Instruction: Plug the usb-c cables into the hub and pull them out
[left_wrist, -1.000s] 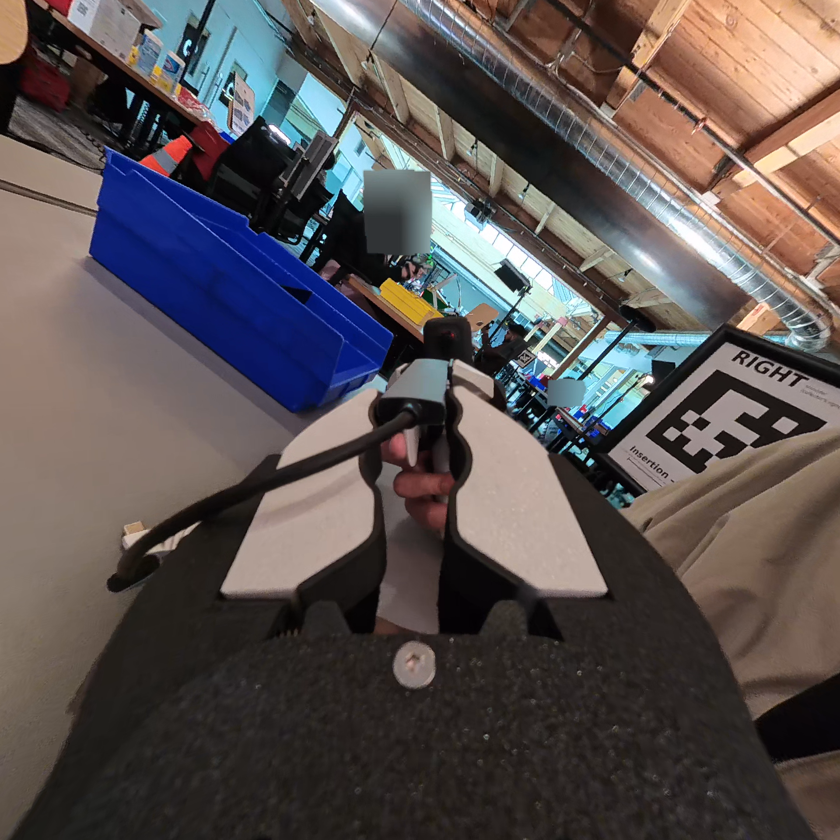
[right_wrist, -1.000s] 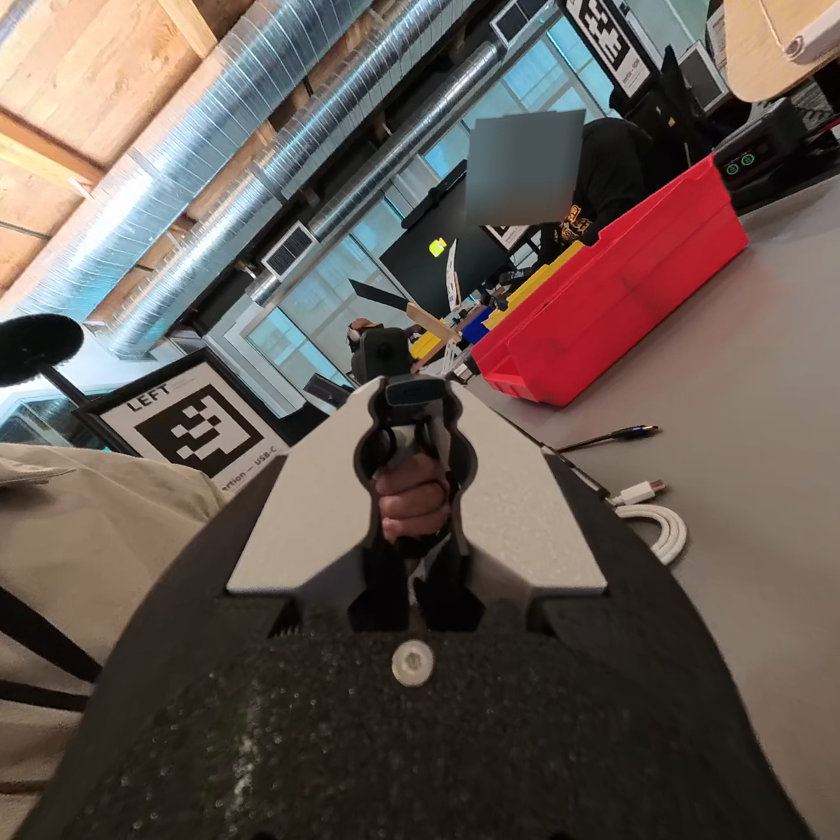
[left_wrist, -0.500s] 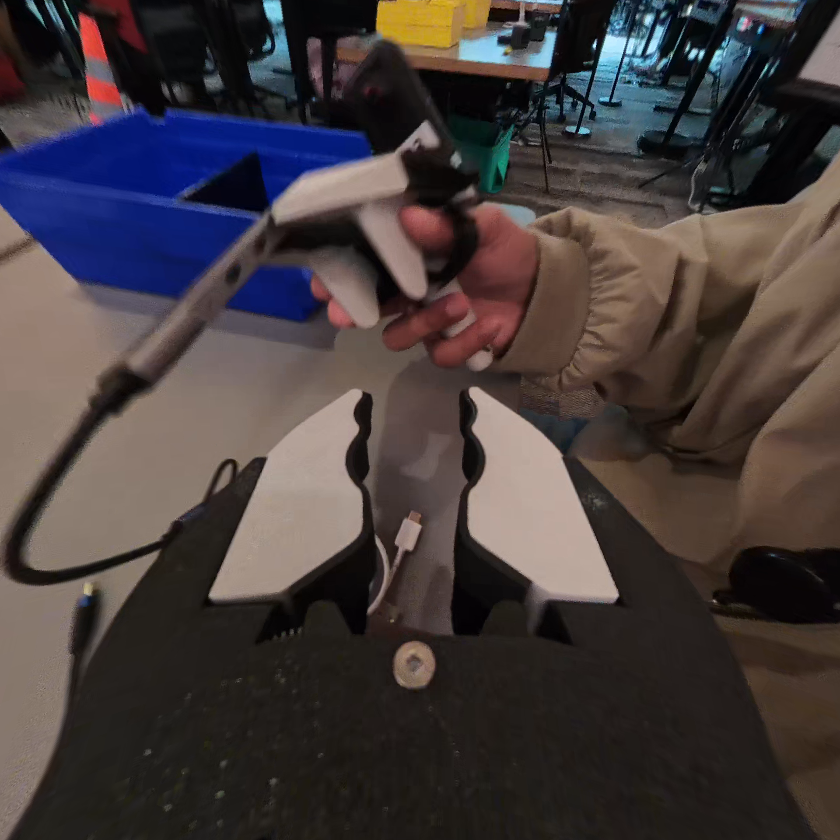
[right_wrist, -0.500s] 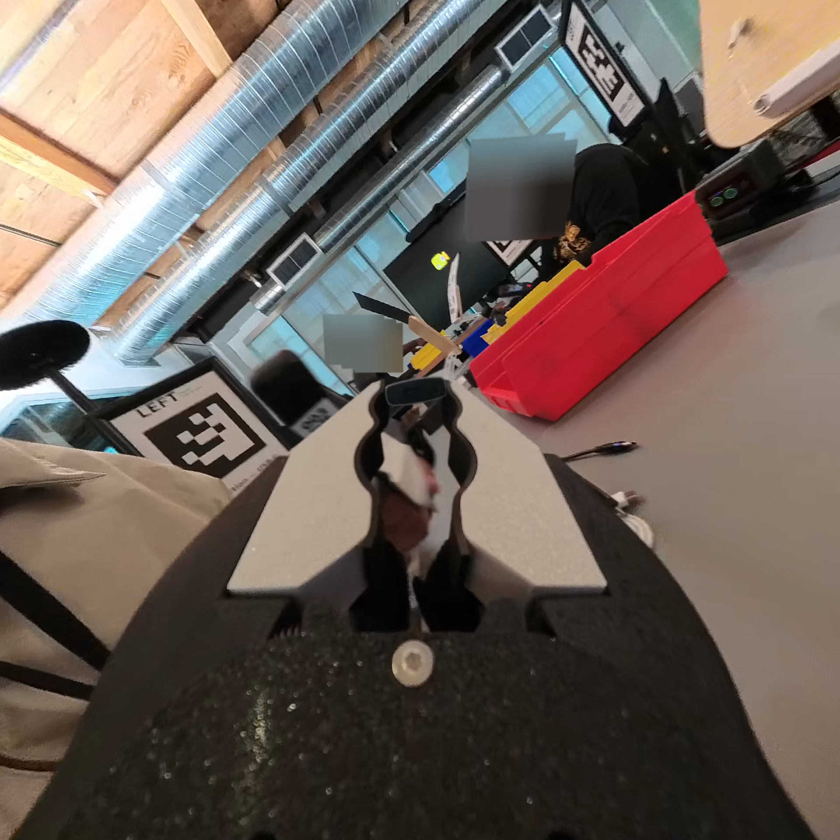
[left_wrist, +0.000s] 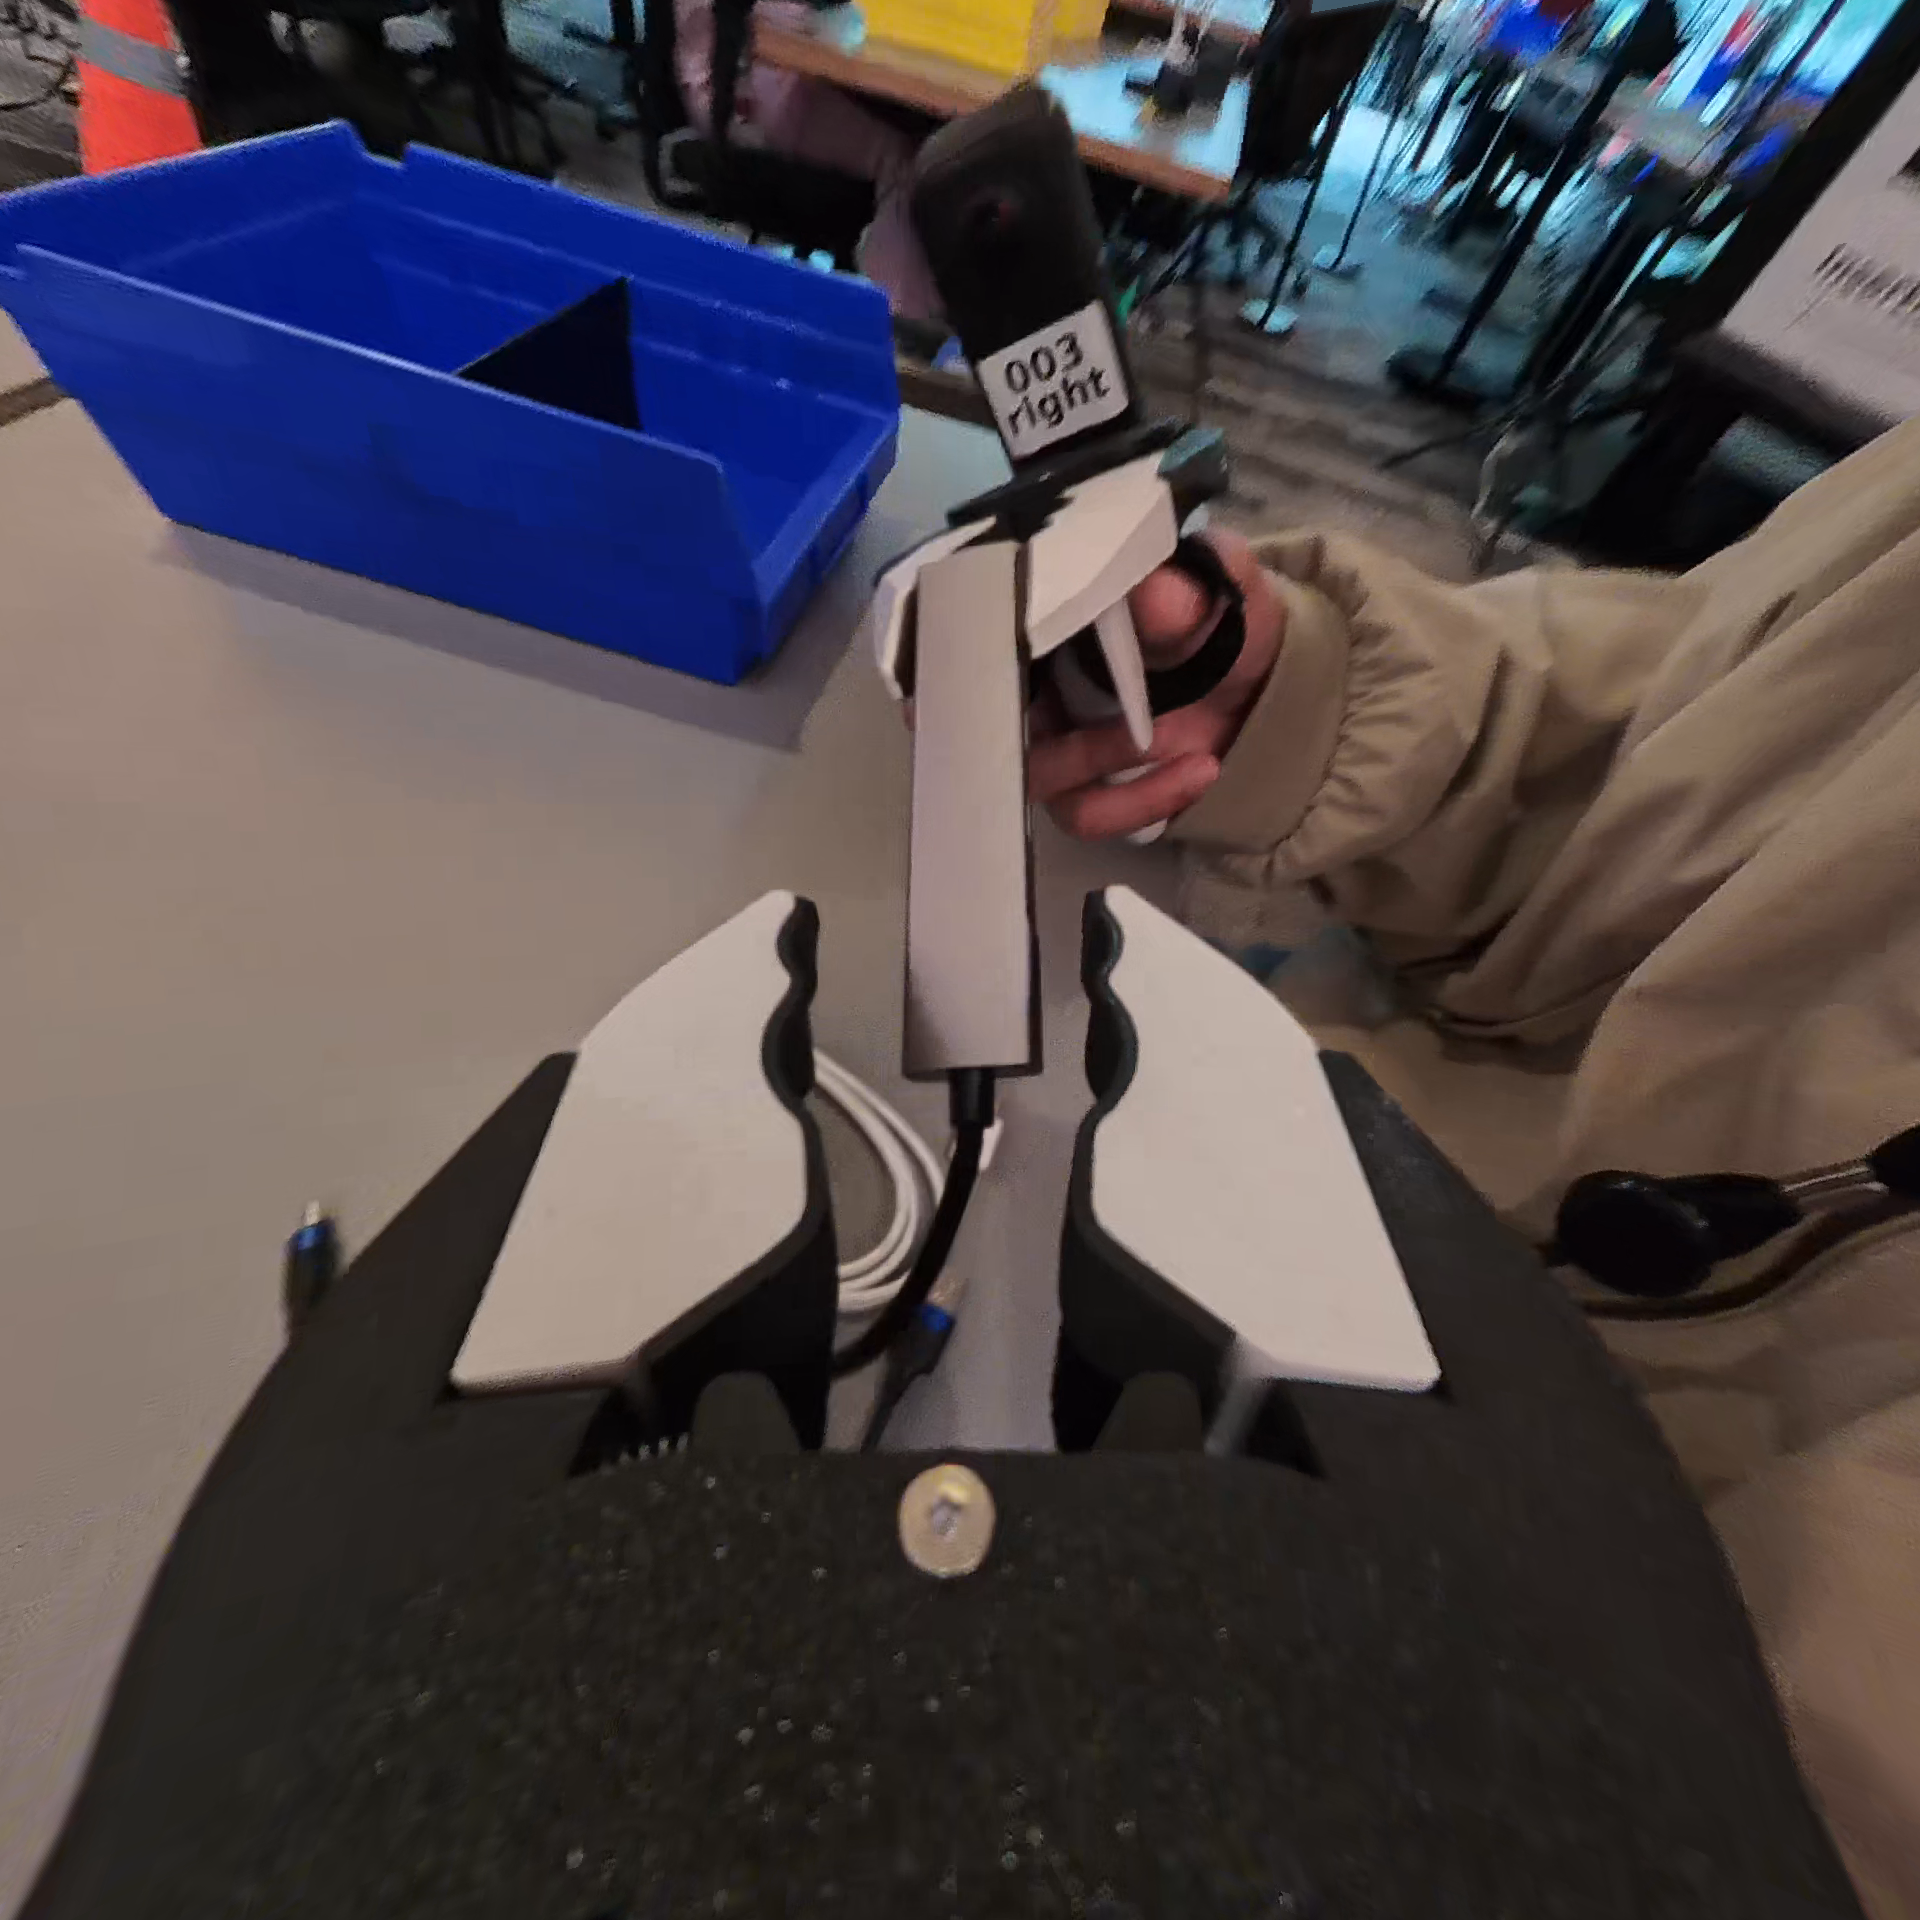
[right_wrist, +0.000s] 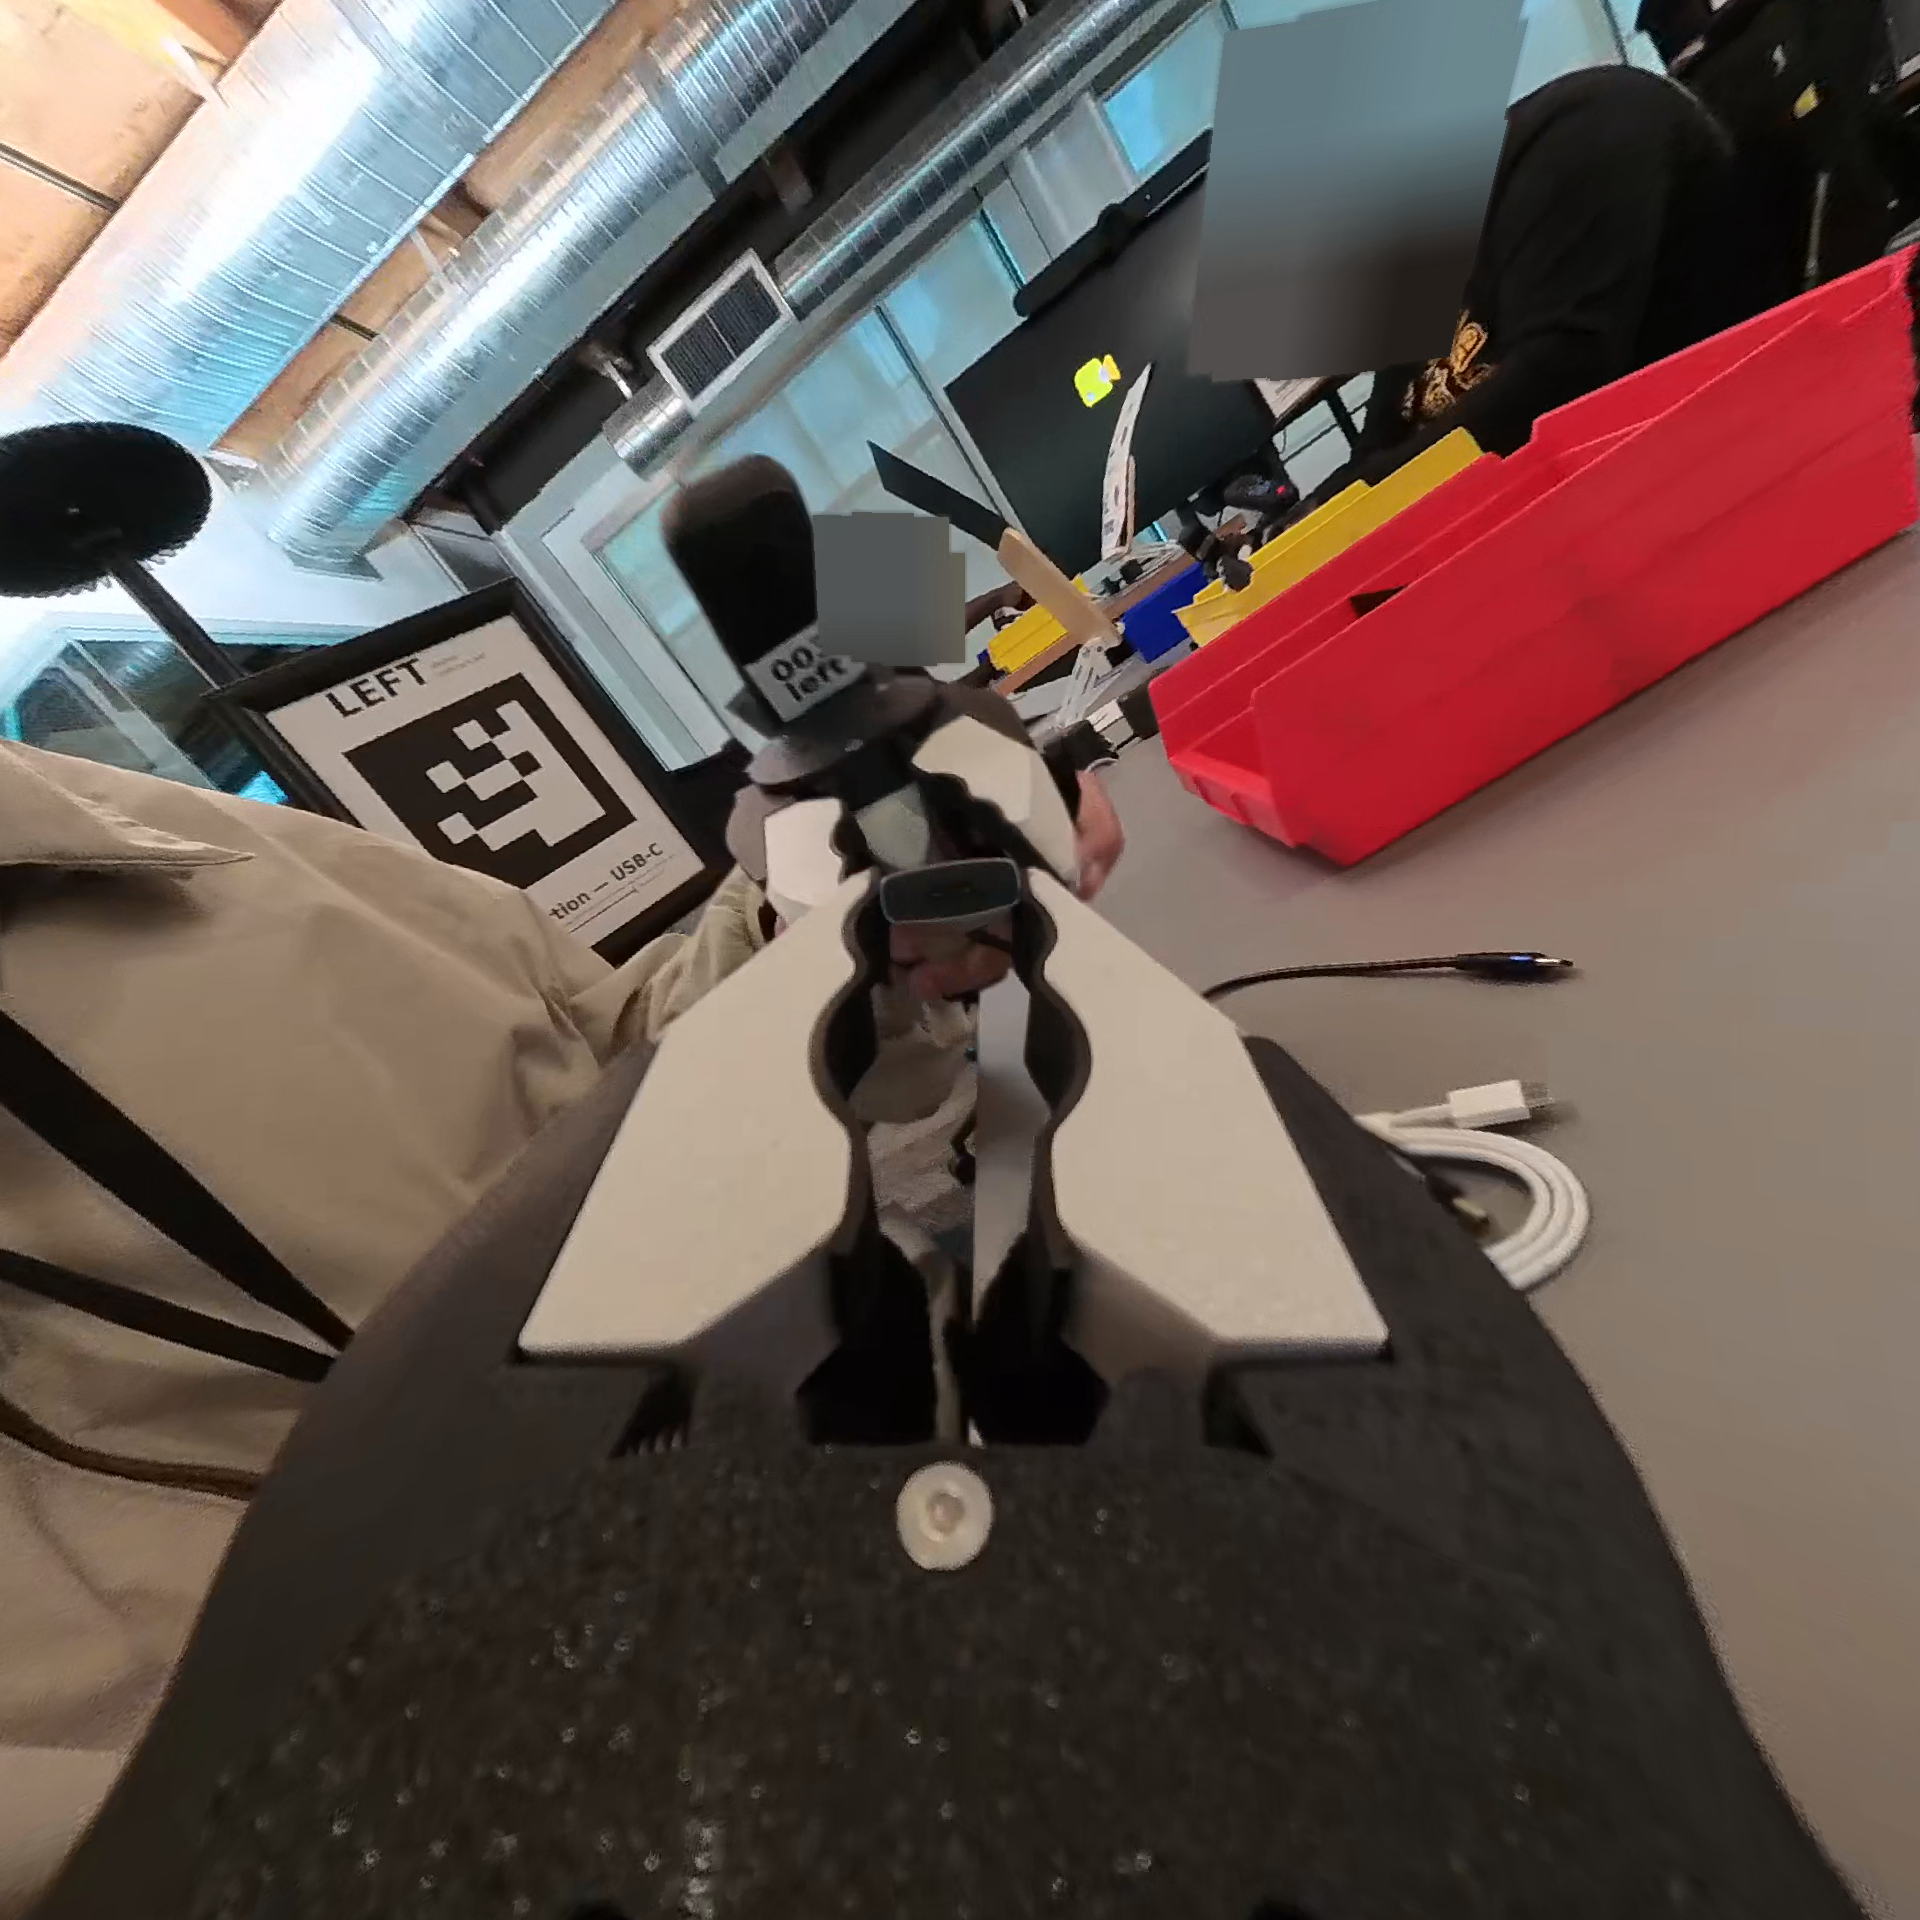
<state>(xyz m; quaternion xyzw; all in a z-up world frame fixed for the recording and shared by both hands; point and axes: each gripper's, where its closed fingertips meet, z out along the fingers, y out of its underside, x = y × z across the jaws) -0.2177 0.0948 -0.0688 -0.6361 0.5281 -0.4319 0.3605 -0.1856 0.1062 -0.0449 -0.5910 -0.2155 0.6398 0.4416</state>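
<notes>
Out over the grey table (left_wrist: 312, 883), the right gripper (right_wrist: 951, 904) is clamped on one end of the slim grey hub (left_wrist: 971, 831), holding it up off the surface! From the left wrist view the hub points straight back at the camera, its near end sitting between the tips of the left gripper (left_wrist: 945, 935), whose fingers stand well apart and touch nothing. The hub's own black cord (left_wrist: 935, 1226) hangs from that near end and drops down between those fingers. A coiled white cable (right_wrist: 1507, 1174) lies on the table just beside the right gripper's body, and a black usb-c cable (right_wrist: 1455, 966) with a blue-ringed plug rests farther out. Neither one is plugged in. A blue bin (left_wrist: 468, 416) sits at the far left, a red bin (right_wrist: 1558, 644) off to the right.
</notes>
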